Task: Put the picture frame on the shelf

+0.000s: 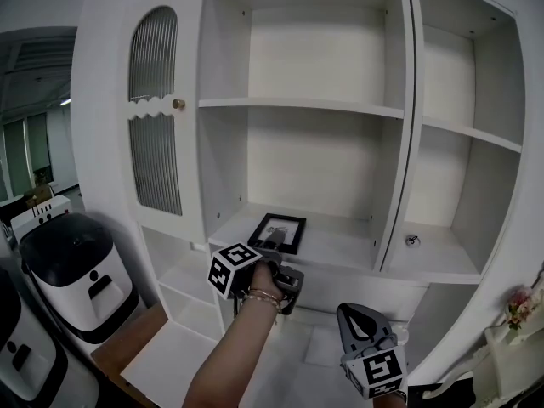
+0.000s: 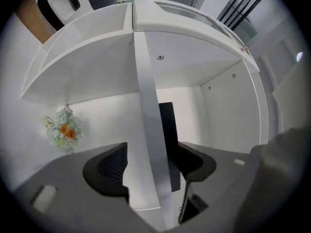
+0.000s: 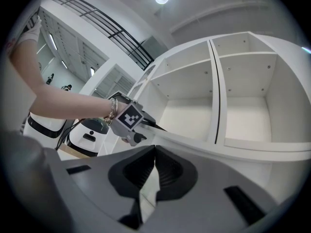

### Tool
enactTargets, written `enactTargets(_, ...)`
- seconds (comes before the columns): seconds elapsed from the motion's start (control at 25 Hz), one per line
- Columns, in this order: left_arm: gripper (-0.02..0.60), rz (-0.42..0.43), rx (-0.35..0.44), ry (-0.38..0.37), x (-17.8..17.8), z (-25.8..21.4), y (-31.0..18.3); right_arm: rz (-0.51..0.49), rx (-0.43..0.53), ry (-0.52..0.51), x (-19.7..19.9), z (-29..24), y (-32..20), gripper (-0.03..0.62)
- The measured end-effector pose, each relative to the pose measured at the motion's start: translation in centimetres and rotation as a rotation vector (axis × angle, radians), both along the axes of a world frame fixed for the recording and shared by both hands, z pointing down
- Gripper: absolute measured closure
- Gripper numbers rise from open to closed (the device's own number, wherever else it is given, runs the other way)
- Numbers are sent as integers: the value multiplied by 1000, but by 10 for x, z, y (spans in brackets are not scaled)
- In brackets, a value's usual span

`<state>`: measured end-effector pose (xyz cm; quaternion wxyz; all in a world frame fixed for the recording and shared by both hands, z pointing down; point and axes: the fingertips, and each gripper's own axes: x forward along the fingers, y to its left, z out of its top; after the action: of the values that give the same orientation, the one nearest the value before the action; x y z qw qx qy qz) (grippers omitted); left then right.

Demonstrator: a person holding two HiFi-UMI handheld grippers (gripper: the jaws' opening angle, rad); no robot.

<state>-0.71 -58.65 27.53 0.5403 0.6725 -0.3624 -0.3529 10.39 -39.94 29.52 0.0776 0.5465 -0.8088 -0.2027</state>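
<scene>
- Picture frame [image 1: 278,232] lies flat on the lower shelf [image 1: 348,246] of the white shelving unit [image 1: 314,104], centre compartment, near the front edge.
- L hand-held gripper [image 1: 270,245] is at that shelf's front edge. I see its jaws wide apart, w/ the shelf board + frame edge between them.
- One pad sits just beside the frame, can't tell if it touches. The other is on the far side of the board, well clear.
- R hand-held gripper [image 1: 353,317] hangs lower, apart from the shelf. Its jaws meet tip to tip, nothing in them.
- Small bouquet [image 1: 517,306] far right, ribbed-glass door [image 1: 153,117] on the left.
</scene>
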Motion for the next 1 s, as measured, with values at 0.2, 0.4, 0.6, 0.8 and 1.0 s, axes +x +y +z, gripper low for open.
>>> enactTargets(0.2, 291, 12, 20, -5, 3, -2, -6, -3, 0, -9, -1, -4, -7, 585)
enactTargets(0.4, 277, 9, 62, -62, -1, -2, 3, -9, 7, -17, -5, -11, -13, 585)
enactTargets(0.6, 260, 10, 189, -119, -8, -17, 25, -10, 7, -41, -5, -17, -18, 585)
enactTargets(0.8, 218, -19, 395, -190, -20, -37, 57, -6, 2, -48, -5, -18, -19, 585)
enactTargets(1.0, 209, -122, 663, -531, -26, -45, 88, -1, -1, -57, -4, -18, -17, 585)
